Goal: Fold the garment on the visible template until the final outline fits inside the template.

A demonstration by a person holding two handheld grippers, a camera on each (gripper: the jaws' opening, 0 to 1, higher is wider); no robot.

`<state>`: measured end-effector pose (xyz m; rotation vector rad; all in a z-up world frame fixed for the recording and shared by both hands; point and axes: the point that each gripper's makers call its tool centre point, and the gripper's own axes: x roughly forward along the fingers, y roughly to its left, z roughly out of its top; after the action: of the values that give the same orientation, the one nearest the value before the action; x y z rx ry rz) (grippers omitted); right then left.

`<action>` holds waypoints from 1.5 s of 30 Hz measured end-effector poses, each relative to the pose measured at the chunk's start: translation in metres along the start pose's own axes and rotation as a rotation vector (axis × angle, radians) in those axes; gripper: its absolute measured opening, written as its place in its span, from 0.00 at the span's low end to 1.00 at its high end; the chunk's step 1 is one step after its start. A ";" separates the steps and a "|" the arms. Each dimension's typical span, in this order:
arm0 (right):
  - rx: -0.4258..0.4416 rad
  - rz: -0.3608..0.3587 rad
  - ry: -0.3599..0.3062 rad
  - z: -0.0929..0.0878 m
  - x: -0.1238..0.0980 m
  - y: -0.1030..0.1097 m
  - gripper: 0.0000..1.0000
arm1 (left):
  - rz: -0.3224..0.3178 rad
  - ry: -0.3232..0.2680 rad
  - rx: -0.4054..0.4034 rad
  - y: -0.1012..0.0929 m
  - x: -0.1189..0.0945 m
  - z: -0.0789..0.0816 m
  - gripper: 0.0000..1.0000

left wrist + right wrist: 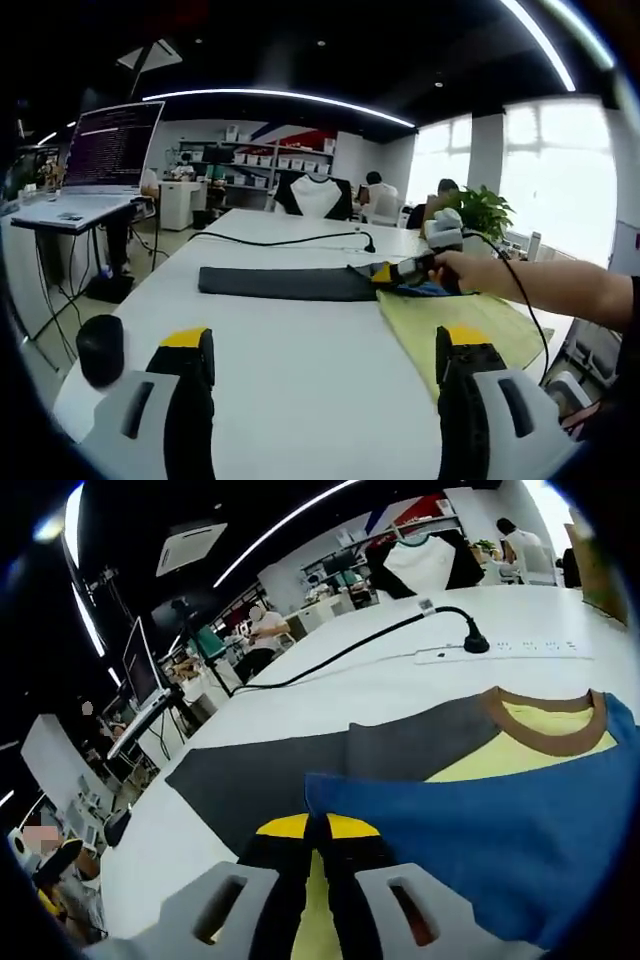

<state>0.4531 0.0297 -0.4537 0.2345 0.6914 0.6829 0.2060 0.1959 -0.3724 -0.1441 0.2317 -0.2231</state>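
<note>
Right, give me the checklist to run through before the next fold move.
1. Right hand-held gripper closed at the blue shirt edge: ok, jaws together; whether cloth is actually pinched: cannot tell.
2. Left hand-held gripper free: ok, jaws open over bare table, nothing between them.
3. Yellow template in view: ok, lying on the table beside the shirt.
4. Shirt inside the template: not ok, it is spread out, and the grey sleeve stretches across the table.
5. Power strip and cable apart from the shirt: ok, bare table between them.
</note>
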 end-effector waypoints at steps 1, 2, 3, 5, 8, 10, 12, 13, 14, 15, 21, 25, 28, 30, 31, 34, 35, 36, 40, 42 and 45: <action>-0.001 -0.001 0.000 0.000 0.000 0.000 0.02 | -0.001 0.001 -0.001 0.000 0.000 0.000 0.97; -0.004 0.000 -0.001 0.000 -0.001 0.001 0.02 | -0.001 0.001 0.000 0.000 0.000 0.000 0.97; -0.009 0.001 -0.003 0.002 -0.002 0.002 0.02 | -0.002 0.001 0.000 0.000 0.000 0.000 0.97; -0.017 0.001 0.000 0.000 -0.003 0.004 0.03 | -0.001 0.002 0.000 0.000 0.001 0.000 0.97; -0.024 0.000 0.002 -0.001 -0.004 0.005 0.04 | -0.001 0.003 -0.001 -0.001 0.001 -0.001 0.97; -0.035 -0.007 -0.002 -0.001 -0.004 0.005 0.04 | -0.001 0.004 0.000 -0.001 0.001 -0.001 0.97; -0.043 -0.006 0.002 0.002 -0.001 0.006 0.05 | -0.002 0.003 0.001 -0.001 0.001 -0.001 0.97; -0.050 -0.004 0.005 0.001 -0.001 0.008 0.05 | -0.003 0.004 -0.001 -0.002 0.001 -0.001 0.97; -0.051 -0.006 0.004 0.001 -0.001 0.008 0.06 | -0.020 0.004 -0.014 -0.005 0.000 -0.001 0.97; -0.053 -0.007 0.004 0.005 0.001 0.007 0.06 | -0.036 0.000 -0.018 -0.008 0.000 0.000 0.96; -0.078 0.023 0.013 0.015 0.007 0.017 0.05 | -0.021 0.002 0.000 -0.006 0.000 0.000 0.96; -0.102 0.044 -0.005 0.015 0.003 0.032 0.05 | -0.019 0.001 -0.004 -0.004 -0.001 0.001 0.96; -0.157 0.025 -0.004 0.017 -0.005 0.032 0.05 | -0.022 -0.004 -0.008 -0.004 -0.002 0.002 0.96; -0.165 0.022 -0.011 0.016 -0.014 0.033 0.06 | -0.018 -0.004 -0.006 -0.003 -0.002 0.002 0.96; -0.165 0.020 -0.014 0.016 -0.018 0.032 0.06 | -0.018 -0.005 -0.006 -0.003 -0.002 0.003 0.96; -0.162 0.003 -0.026 0.018 -0.029 0.026 0.06 | -0.019 -0.005 -0.009 -0.003 -0.002 0.003 0.96; -0.165 -0.001 -0.028 0.019 -0.031 0.024 0.06 | -0.019 -0.005 -0.008 -0.003 -0.002 0.003 0.96; -0.167 -0.010 -0.029 0.019 -0.036 0.021 0.06 | -0.021 -0.005 -0.007 -0.004 -0.002 0.003 0.96; -0.191 -0.024 -0.036 0.023 -0.051 0.011 0.06 | -0.025 -0.006 -0.004 -0.006 -0.002 0.003 0.96; -0.205 -0.035 -0.037 0.023 -0.058 0.006 0.06 | -0.026 -0.006 -0.004 -0.007 -0.002 0.003 0.96; -0.218 -0.046 -0.065 0.029 -0.074 -0.003 0.06 | -0.030 -0.007 -0.002 -0.008 -0.001 0.003 0.96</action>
<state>0.4318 -0.0202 -0.3950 0.0396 0.5541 0.6978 0.2039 0.1892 -0.3676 -0.1508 0.2227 -0.2521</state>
